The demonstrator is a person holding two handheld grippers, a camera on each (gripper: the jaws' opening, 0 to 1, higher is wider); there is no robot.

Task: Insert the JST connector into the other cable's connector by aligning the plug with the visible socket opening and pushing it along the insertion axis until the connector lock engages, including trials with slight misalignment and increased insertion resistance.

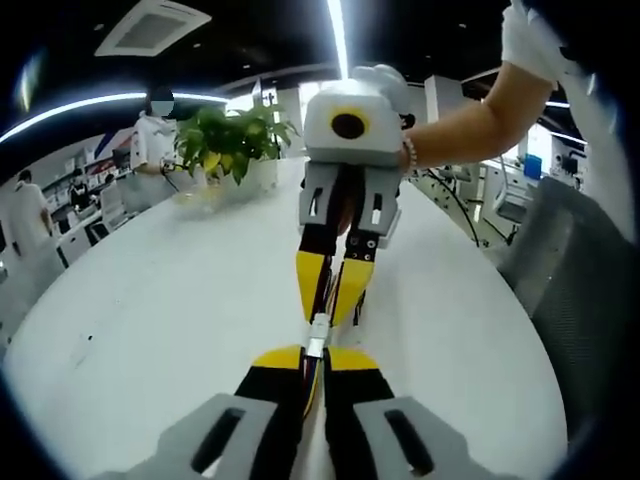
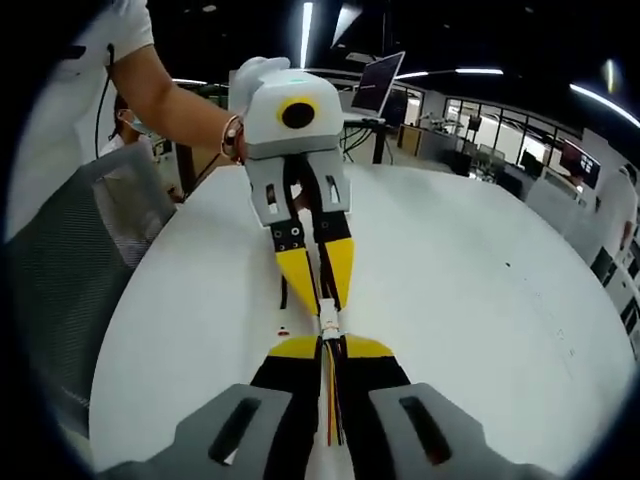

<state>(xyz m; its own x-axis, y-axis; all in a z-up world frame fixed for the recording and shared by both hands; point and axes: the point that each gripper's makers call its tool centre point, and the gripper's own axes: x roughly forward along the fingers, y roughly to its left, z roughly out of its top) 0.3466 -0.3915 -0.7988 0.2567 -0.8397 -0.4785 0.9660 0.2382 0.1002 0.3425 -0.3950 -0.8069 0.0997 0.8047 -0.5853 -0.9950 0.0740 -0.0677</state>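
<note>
Left hand-held gripper and right hand-held gripper each clamp 1 wired cable above the round white worktop; the small white plastic JST connector sits between them, mid-insertion. Next, likely a straight push until locking.

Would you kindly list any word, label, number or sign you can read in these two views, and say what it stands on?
None can be read.
The laptop screen behind the table is too blurred to read.
The white connector between the left gripper and right gripper bears no legible marking.
</note>
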